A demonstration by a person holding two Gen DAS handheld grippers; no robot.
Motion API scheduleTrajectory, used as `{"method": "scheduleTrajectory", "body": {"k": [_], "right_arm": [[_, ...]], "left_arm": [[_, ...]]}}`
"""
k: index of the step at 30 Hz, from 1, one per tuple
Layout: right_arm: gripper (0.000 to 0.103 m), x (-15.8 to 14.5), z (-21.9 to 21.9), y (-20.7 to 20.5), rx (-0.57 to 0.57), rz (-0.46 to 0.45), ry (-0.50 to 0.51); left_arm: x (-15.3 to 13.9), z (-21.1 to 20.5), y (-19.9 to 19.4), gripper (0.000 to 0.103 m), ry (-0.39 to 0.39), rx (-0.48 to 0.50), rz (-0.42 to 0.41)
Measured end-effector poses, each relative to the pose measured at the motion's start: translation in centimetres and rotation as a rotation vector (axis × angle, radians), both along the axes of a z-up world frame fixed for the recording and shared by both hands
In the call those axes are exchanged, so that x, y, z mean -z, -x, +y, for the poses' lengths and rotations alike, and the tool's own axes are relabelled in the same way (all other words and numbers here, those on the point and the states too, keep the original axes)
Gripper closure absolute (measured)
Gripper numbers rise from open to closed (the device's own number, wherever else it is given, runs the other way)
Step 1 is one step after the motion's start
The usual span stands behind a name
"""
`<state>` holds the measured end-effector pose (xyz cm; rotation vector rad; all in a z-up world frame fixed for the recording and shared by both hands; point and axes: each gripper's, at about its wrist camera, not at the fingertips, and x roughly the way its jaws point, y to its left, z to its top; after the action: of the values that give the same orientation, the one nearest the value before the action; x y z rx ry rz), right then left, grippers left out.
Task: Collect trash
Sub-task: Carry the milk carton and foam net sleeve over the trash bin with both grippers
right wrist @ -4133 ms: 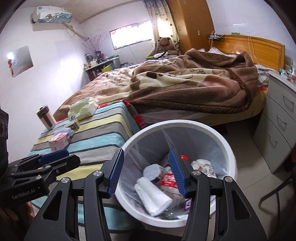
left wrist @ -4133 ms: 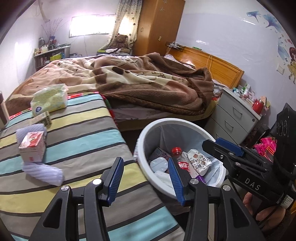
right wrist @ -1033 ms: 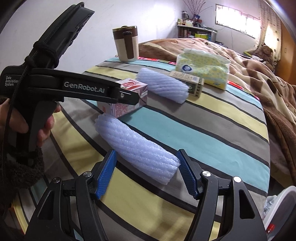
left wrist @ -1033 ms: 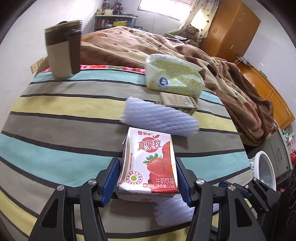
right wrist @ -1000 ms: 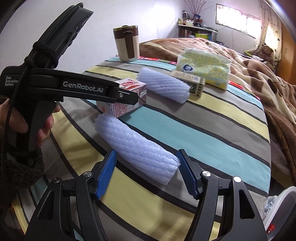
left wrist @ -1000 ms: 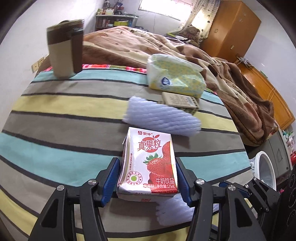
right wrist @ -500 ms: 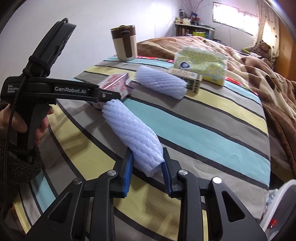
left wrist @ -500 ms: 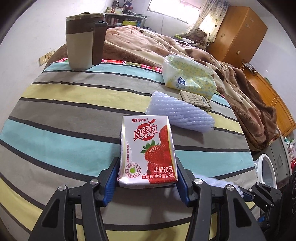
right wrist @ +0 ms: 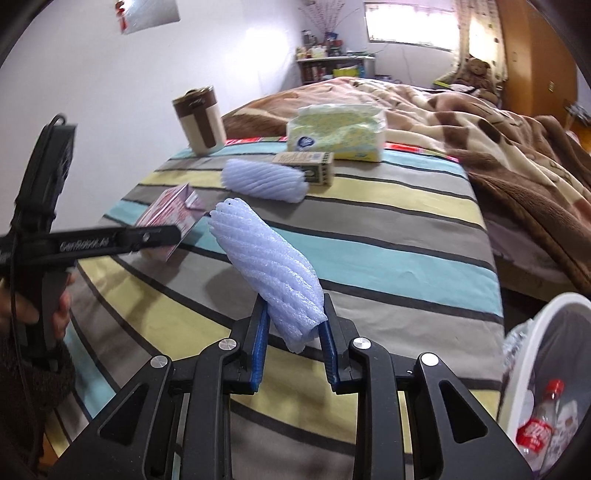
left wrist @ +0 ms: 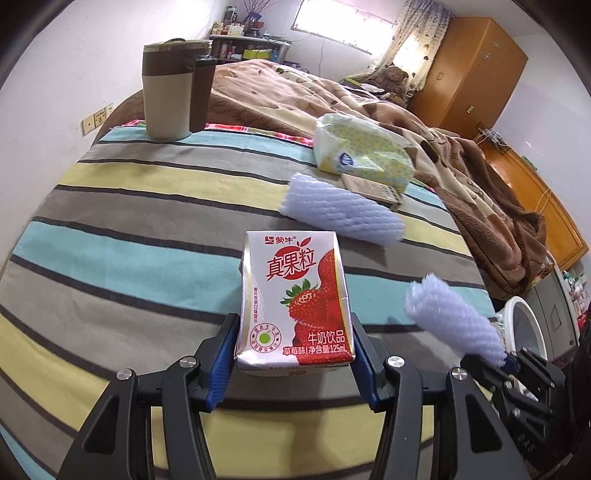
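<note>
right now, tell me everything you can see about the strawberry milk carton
The strawberry milk carton is a small white and red box, apparently coated card, printed with a strawberry and red Chinese lettering. It looks intact, with a folded seam at the far end. It lies printed face up, long axis pointing away from the camera, lifted off the striped cloth. The left gripper clamps its near end, one blue pad on each side. Nothing else touches it.

Pretty lived-in bedroom: pale plain walls [right wrist: 122, 92], a bright window [left wrist: 340, 22] with patterned curtains [left wrist: 413, 40], and a tall wooden wardrobe [left wrist: 469, 70] in the corner. A cluttered shelf [right wrist: 332, 64] sits under the window. The bed [left wrist: 517, 177] has a wooden headboard, rumpled brown blanket [left wrist: 436, 147], and a teddy bear [left wrist: 393, 79] on it.
</note>
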<state>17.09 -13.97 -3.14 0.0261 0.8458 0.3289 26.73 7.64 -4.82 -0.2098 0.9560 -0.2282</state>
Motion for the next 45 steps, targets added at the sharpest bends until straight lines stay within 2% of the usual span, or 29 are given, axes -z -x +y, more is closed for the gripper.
{"method": "scheduleTrajectory", "body": {"k": [14, 19, 32, 45], "right_arm": [[0.077, -1.9, -2.8, 2.9, 0.083, -0.06, -0.066], [0.076, -2.8, -4.5, 4.2, 0.126, -0.087, -0.077], [0.076, -4.4, -9.0, 7.8, 0.243, -0.152, -0.084], [0.076, -4.9, -13.8, 10.2, 0.384, -0.187, -0.065]], "left_arm": [[-3.1, -4.0, 5.3, 0.047, -0.03, 0.072, -0.087], [-4.3, -5.8, 6.9, 0.047, -0.015, 0.109, -0.115], [-7.0, -11.2, 10.4, 0.047, 0.015, 0.213, -0.183], [-8.1, -17.8, 12.6, 0.047, 0.025, 0.335, -0.217]]}}
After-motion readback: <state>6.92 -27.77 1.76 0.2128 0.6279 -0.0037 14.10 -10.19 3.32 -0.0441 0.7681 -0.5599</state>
